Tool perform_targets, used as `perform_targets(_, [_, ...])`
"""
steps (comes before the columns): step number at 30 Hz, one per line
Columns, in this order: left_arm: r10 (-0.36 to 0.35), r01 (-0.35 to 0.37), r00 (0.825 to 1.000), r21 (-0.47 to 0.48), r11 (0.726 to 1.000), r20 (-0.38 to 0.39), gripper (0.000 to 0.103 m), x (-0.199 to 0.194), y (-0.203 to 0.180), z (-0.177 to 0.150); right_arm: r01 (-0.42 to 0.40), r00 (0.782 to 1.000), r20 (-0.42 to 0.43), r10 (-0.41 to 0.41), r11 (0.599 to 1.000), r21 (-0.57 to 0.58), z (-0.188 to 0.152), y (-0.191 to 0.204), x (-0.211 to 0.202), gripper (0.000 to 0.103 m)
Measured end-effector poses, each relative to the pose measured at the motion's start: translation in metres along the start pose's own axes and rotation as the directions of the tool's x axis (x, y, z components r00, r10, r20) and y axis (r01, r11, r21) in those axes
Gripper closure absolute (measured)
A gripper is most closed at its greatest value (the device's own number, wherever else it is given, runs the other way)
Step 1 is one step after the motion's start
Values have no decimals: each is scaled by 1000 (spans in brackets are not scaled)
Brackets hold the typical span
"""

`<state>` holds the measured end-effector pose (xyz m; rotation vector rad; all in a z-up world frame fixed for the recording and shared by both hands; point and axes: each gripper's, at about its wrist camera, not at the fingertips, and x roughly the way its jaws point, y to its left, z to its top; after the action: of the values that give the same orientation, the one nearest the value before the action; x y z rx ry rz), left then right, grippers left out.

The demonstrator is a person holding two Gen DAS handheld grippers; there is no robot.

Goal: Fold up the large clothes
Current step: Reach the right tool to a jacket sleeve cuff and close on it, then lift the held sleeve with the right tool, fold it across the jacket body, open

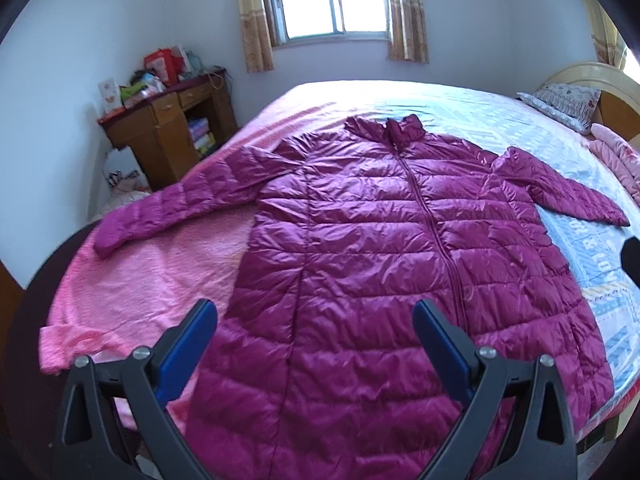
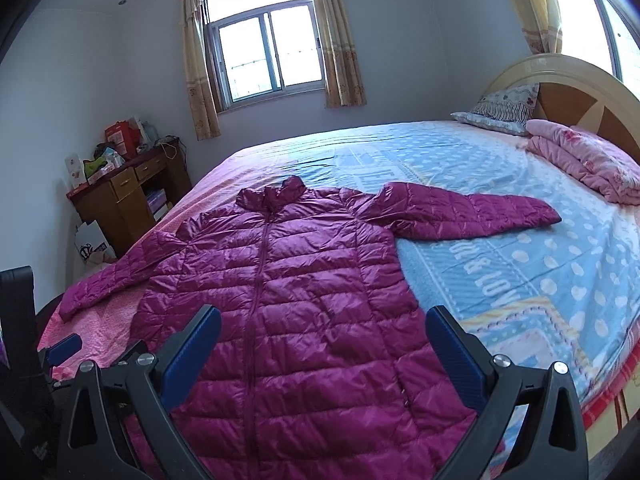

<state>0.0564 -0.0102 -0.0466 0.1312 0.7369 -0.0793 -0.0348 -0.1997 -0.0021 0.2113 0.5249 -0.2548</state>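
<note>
Long magenta quilted jacket (image 1: 372, 248) spread flat on the bed (image 1: 540, 128), front side up, zipper (image 1: 424, 196) closed from the collar (image 1: 400, 128) down toward the hem. Both sleeves laid out to the sides: left sleeve (image 1: 168, 208) stretched over the pink blanket (image 1: 132, 280) toward the bed edge, right sleeve (image 2: 472, 216) lying on the blue patterned sheet (image 2: 540, 272), pointing toward the headboard (image 2: 568, 92). Hem close to the near edge of the bed, just under the cameras. Left gripper (image 1: 314, 320) hanging above the lower part of the jacket, jaws spread wide, nothing between the 2 blue pads (image 1: 188, 344), no contact with the fabric visible. Right gripper (image 2: 324, 328) likewise above the lower half of the jacket, jaws wide apart, empty, blue pads (image 2: 456, 352) clear of the cloth. In the right wrist view, 1 blue finger of the left gripper visible at the far left, over the pink blanket. At the head of the bed, a patterned pillow (image 2: 504, 108) and a folded pink quilt (image 2: 588, 160), well apart from the jacket. Behind the bed, a window (image 2: 268, 52) with beige curtains (image 2: 196, 60) on both sides. In the corner, a wooden desk (image 2: 124, 192) with drawers, its top crowded with boxes and bags, too small to identify. On the floor beside the desk, a white bag (image 2: 90, 240).
</note>
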Motion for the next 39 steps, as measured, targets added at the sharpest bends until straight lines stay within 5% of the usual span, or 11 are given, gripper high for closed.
perform_targets(4, [-12, 12, 1000, -3, 1000, 9, 3, 28, 6, 19, 2, 999, -33, -1, 999, 47, 18, -36, 30, 1])
perform_targets(9, [87, -86, 994, -17, 996, 62, 3, 75, 23, 46, 79, 996, -70, -62, 959, 272, 49, -148, 81, 1])
perform_targets(13, [102, -101, 995, -83, 991, 9, 3, 117, 42, 52, 106, 994, -78, -74, 808, 579, 59, -278, 123, 1])
perform_targets(16, [77, -80, 997, -135, 988, -21, 3, 138, 52, 51, 126, 992, -79, -99, 703, 700, 61, -340, 146, 1])
perform_targets(21, [3, -20, 996, -211, 977, -85, 2, 167, 63, 37, 217, 974, -119, -195, 630, 745, 69, -402, 190, 2])
perform_targets(26, [-14, -1, 998, -212, 977, -65, 0, 166, 61, 36, 322, 943, -170, -287, 652, 686, 95, -411, 222, 2])
perform_targets(28, [-4, -10, 998, -203, 979, -66, 0, 166, 58, 36, 383, 921, -203, -332, 675, 631, 94, -405, 222, 10])
perform_targets(30, [-4, -9, 998, -204, 979, -62, 0, 166, 56, 36, 442, 896, -243, -372, 688, 576, 95, -401, 225, 55])
perform_targets(32, [-8, -4, 998, -206, 978, -57, 0, 165, 56, 35, 429, 903, -251, -348, 705, 565, 95, -406, 228, 79])
perform_targets(36, [-17, 7, 999, -212, 977, -47, 0, 167, 60, 37, 394, 919, -240, -312, 730, 559, 97, -404, 219, 90])
perform_targets(39, [-21, 12, 999, -215, 977, -43, 0, 167, 62, 37, 327, 944, -144, -296, 787, 523, 117, -381, 198, 92])
